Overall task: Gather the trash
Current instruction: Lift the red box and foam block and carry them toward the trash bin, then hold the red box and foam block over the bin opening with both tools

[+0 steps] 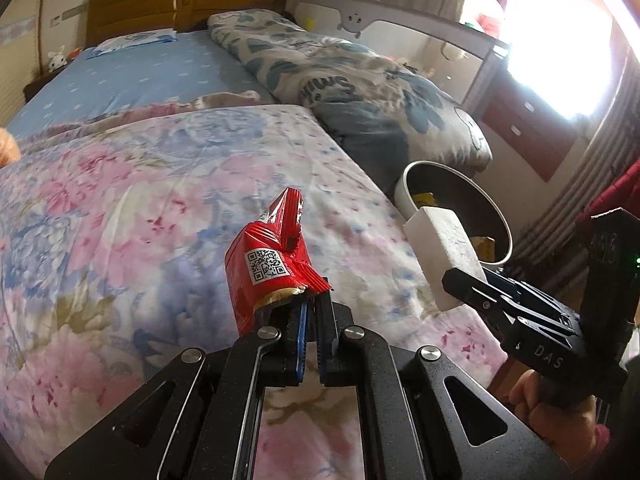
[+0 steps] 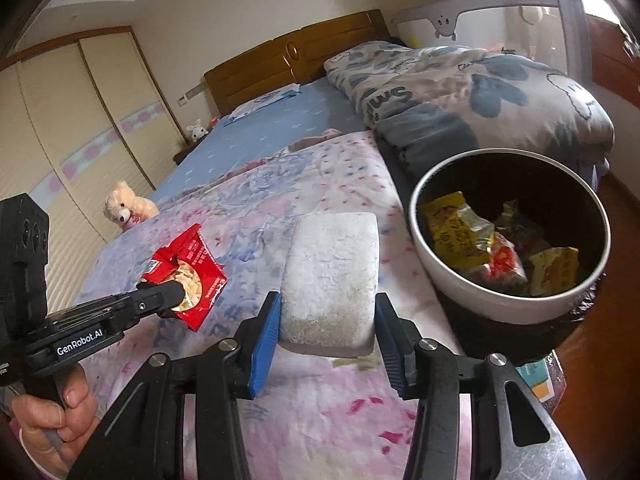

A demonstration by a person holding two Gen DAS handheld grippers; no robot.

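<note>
Left tongs [image 1: 310, 308]: clamped on red wrapper [image 1: 268, 264], lifted off the bed [image 1: 120, 200] for binning.
Right tongs [image 2: 326, 320]: gripping white block [image 2: 332, 276], close beside the bin [image 2: 480, 300], likely dropped next.

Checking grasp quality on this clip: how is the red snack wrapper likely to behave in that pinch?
The red snack wrapper, pinched at one edge by the left hand-held gripper, looks crumpled and thin, so probably floppy and very light. Its glossy film may slip. The torn-open top suggests it could shed crumbs if tilted.

"DAS" in white on right claw [image 1: 464, 284] body at 4 o'clock. "GenRobot.AI" on left claw [image 2: 170, 292] body at 8 o'clock. QR code on red wrapper [image 1: 272, 268]. "Sm…" partly legible on quilt [image 2: 460, 84] at 1 o'clock.
</note>
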